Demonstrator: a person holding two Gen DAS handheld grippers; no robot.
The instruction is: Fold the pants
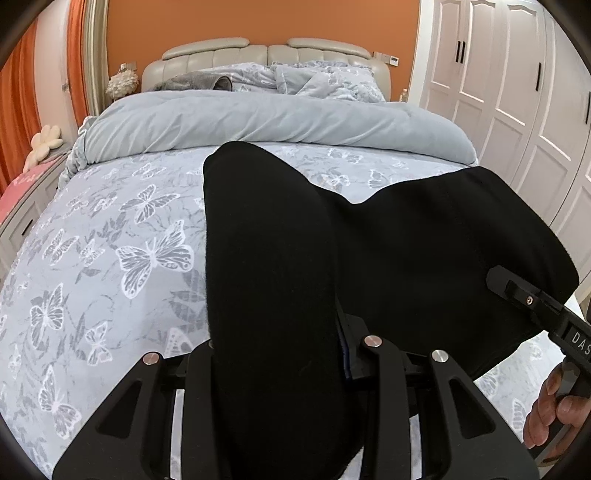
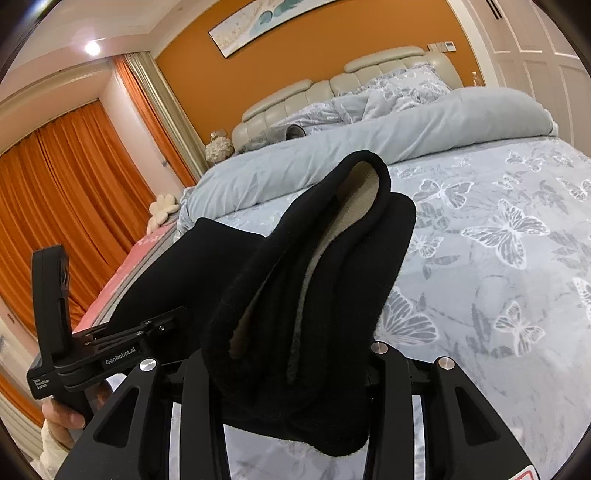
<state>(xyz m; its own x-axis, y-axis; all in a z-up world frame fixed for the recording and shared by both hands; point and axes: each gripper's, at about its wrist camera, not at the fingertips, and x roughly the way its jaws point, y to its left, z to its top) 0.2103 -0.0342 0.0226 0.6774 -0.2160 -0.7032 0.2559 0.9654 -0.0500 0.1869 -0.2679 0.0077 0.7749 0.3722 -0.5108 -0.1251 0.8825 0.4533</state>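
Pants (image 1: 424,258): black, pale lining, held up over bed (image 1: 110,240).
Left gripper (image 1: 273,354): clamped on a pants fold.
Right gripper (image 2: 295,354): clamped on bunched pants edge.
Duvet (image 1: 258,122): grey, folded back near headboard.

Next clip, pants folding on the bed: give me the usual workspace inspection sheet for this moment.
Surface: bed sheet with butterfly print; grey duvet bunched toward the headboard.
Job's things: black pants, held up between both tongs, pale lining showing in the right wrist view.
Clutter: rolled grey item near the pillows.
Grippers: left tongs shut on the pants; right tongs shut on the pants.
Cables: nothing seen.
Surroundings: orange wall, orange curtains, white wardrobe, framed picture.
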